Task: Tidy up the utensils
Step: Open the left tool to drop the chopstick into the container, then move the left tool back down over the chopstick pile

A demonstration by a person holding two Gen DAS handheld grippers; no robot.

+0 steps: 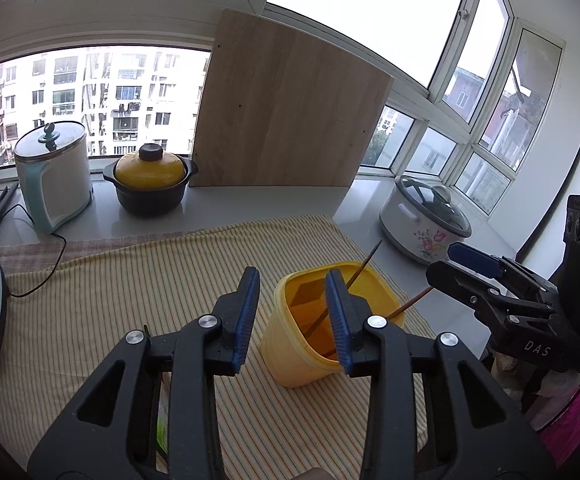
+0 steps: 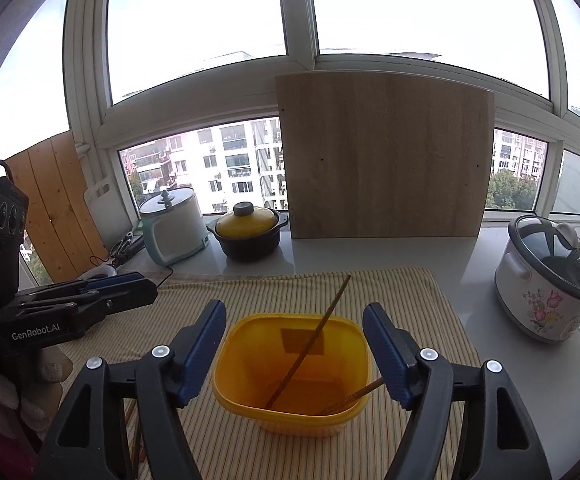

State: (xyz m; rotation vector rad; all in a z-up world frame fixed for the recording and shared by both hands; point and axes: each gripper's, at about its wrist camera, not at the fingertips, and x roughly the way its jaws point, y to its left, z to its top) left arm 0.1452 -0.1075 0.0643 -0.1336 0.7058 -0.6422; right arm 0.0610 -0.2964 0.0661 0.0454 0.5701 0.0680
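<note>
Black arms with blue pads fill the bottom of the left wrist view, where the left gripper stands with its jaws apart and nothing between them, hovering over a striped cloth. Just beyond it sits a yellow tub, translucent and square-mouthed, holding two thin brown chopsticks that lean out over its far rim. At the right edge the right gripper shows side-on, its black body marked "DAS". From the right wrist view, the right gripper has its jaws spread wide to either side of the tub, the pads clear of its walls. Inside lie the two chopsticks, one slanting up past the far rim, the other resting low in the right corner. Lettering on the left gripper reads "GenRobot.AI".
</note>
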